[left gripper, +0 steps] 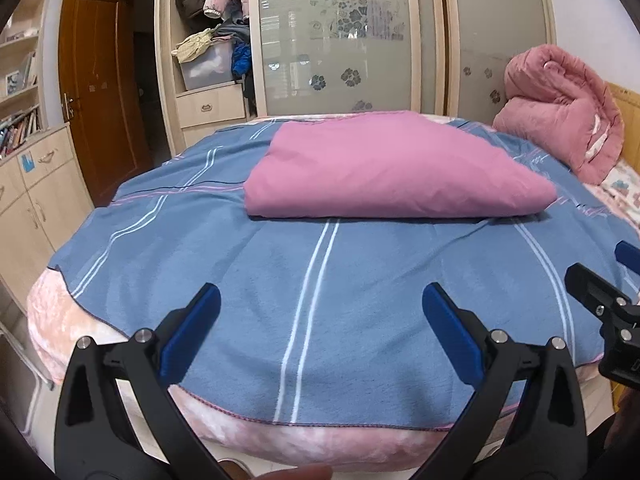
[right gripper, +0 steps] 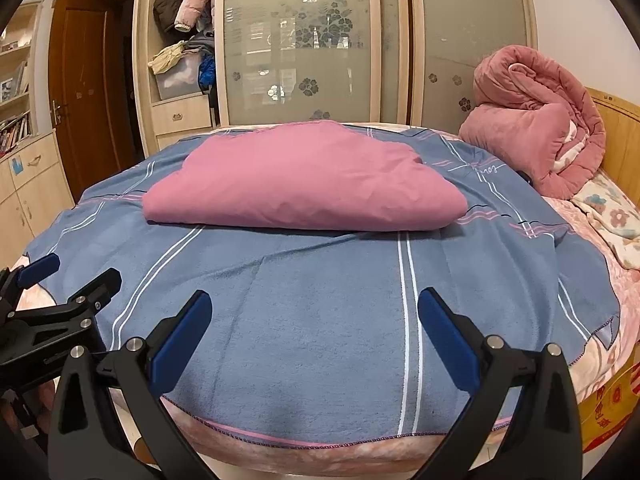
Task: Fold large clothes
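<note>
Both cams sit low at the near edge of the bed, looking straight across it toward the wardrobe on the far side. The left wrist view is off to the left, the right wrist one just beside it, so each catches the other gripper at its edge: right gripper and left gripper. Both share the blue blanket, the folded pink cloth mid-bed and the rolled pink quilt at the far right corner.

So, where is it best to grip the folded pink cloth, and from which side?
Probably the near folded edge of the pink cloth, approached low from the front: that edge is thick, rounded and faces both open grippers, left gripper and right gripper.
</note>
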